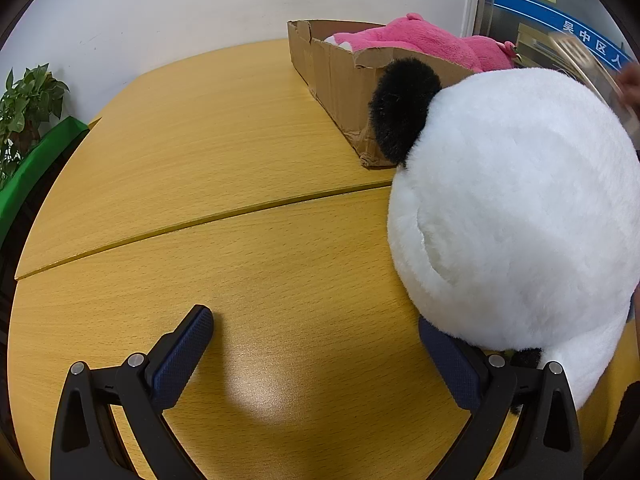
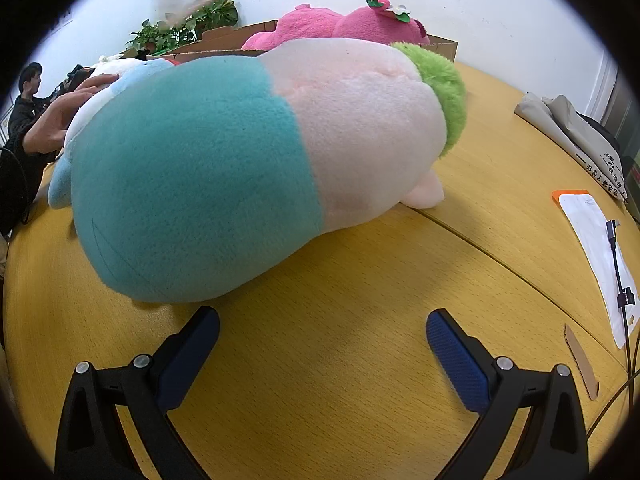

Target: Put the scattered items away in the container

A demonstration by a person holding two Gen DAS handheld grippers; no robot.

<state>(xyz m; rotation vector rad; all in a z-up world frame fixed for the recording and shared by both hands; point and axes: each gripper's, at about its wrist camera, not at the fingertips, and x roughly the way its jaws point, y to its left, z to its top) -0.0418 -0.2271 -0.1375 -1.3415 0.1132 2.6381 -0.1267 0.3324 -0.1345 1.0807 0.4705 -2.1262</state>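
bright, even indoor light is filling both views. on the desk [image 1: 248,216] a soft white glare patch is showing between the left tongs [image 1: 316,344], and the panda plush [image 1: 520,200] is casting only a faint shadow. in the right wrist view the teal and pink plush [image 2: 240,160] is throwing a soft shadow beneath it. fisheye distortion is bending the desk seam and darkening the corners. something near the top left edge there is smearing with motion blur.
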